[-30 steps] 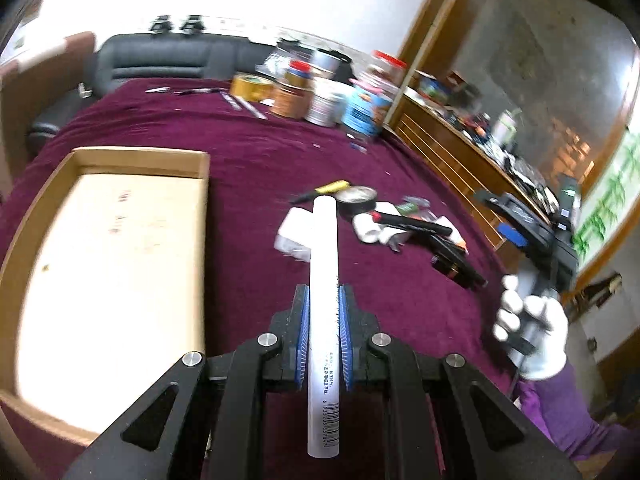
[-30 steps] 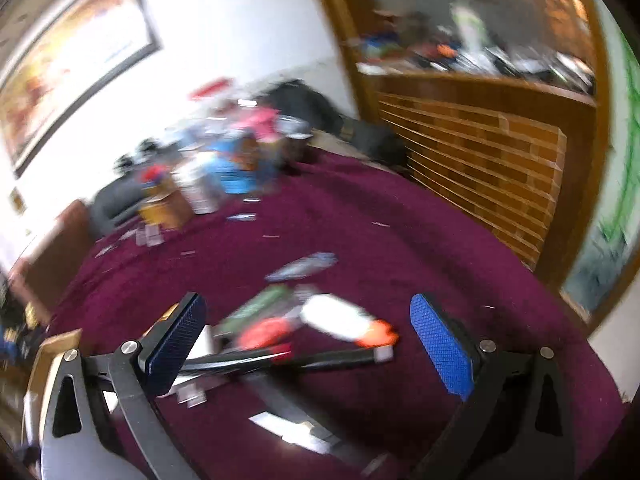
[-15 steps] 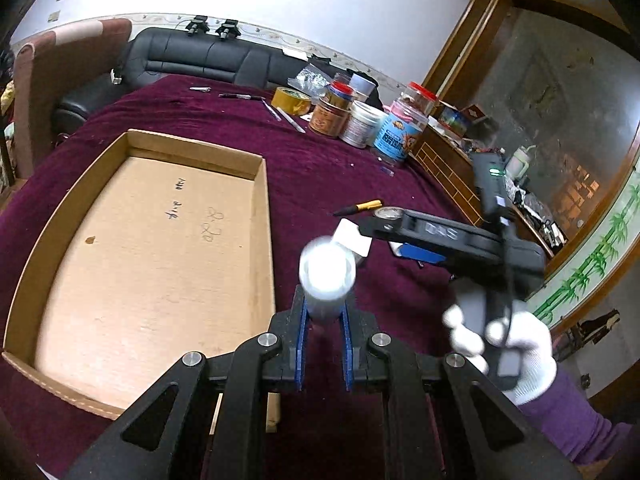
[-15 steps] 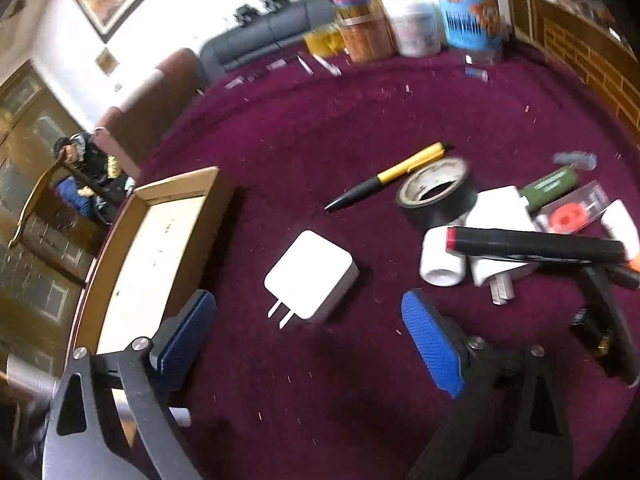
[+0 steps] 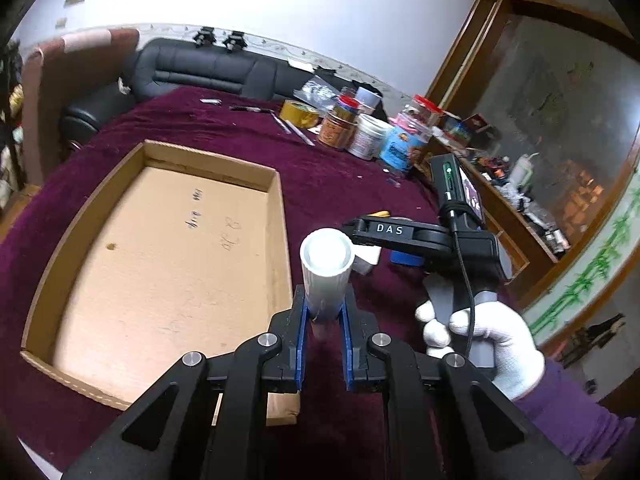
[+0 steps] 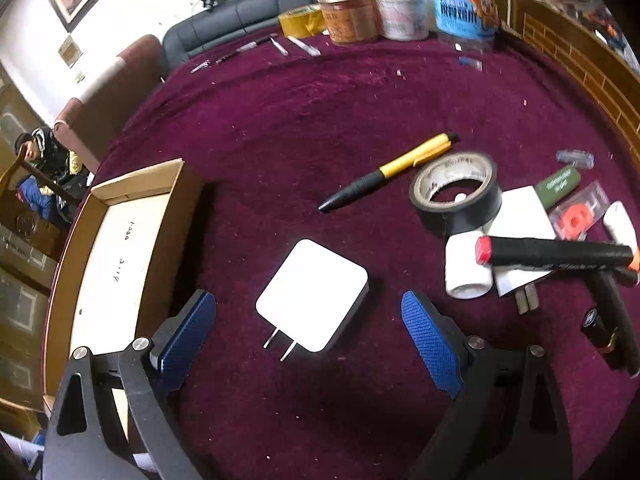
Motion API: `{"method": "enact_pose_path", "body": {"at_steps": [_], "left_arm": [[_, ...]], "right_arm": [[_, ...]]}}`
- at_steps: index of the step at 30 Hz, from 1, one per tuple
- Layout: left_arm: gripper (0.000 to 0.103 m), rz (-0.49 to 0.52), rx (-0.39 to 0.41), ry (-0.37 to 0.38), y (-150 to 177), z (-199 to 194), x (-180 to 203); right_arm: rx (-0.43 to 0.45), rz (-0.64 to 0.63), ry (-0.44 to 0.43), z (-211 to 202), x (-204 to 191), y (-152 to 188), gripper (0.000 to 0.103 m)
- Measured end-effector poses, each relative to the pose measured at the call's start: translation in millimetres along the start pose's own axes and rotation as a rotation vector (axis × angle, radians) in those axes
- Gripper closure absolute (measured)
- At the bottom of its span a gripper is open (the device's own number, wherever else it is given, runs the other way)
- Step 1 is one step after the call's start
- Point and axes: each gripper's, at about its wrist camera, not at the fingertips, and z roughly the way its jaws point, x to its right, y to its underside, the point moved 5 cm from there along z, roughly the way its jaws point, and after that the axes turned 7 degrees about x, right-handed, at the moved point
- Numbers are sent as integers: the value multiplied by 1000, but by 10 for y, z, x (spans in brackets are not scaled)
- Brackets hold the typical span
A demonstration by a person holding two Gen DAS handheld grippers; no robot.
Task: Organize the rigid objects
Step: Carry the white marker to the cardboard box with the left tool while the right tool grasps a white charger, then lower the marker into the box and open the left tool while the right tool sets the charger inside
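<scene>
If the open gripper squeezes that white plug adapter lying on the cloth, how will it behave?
The white plug adapter looks like a stiff, boxy block, so it probably won't flex between the right gripper's blue pads. Lying flat on the maroon cloth, it shouldn't roll. Its glossy rounded sides may slip, so a square grip clear of the prongs seems safer.

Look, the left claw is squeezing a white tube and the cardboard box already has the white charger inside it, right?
Not quite. The left claw does squeeze the white tube, but the cardboard box holds nothing. The right wrist view shows the white charger lying on the purple cloth beside the box, between the open fingers of the right claw.
</scene>
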Motion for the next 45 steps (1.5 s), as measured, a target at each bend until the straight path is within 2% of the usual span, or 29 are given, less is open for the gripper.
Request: {"method": "enact_pose_path", "body": {"at_steps": [1,3,4,10,16,27,34,39,42,45], "left_arm": [[92,17,4,-22,-9,-4,25],[92,42,13,-53,-7,-38,28],[92,57,19,-70,-13,-53,42],[92,92,33,-124,-53,-114,26],[92,91,34,-119,-78,-153,9],[92,51,28,-79,-159,-184,-57],[92,-24,42,-20,-437,-276,-348],[92,-39,-2,-57,-595,-95,-630],[92,-48,-65,-69,-619,113,-796],[92,-57,-146,-81,-598,371,-945]], "right_arm": [[-4,7,3,20,1,-8,10],[-4,-13,17,52,-35,-21,30],[-15,-32,22,84,-60,-20,47],[-34,-46,1,62,-30,33,53],[-2,-58,-40,-123,-33,50,57],[64,-124,-114,-423,-357,-3,59],[85,-159,-200,-540,-671,-74,59],[87,-207,-250,-539,-992,-149,59],[65,-238,-268,-427,-1162,-147,59],[-1,-257,-286,-243,-1297,-105,58]]}}
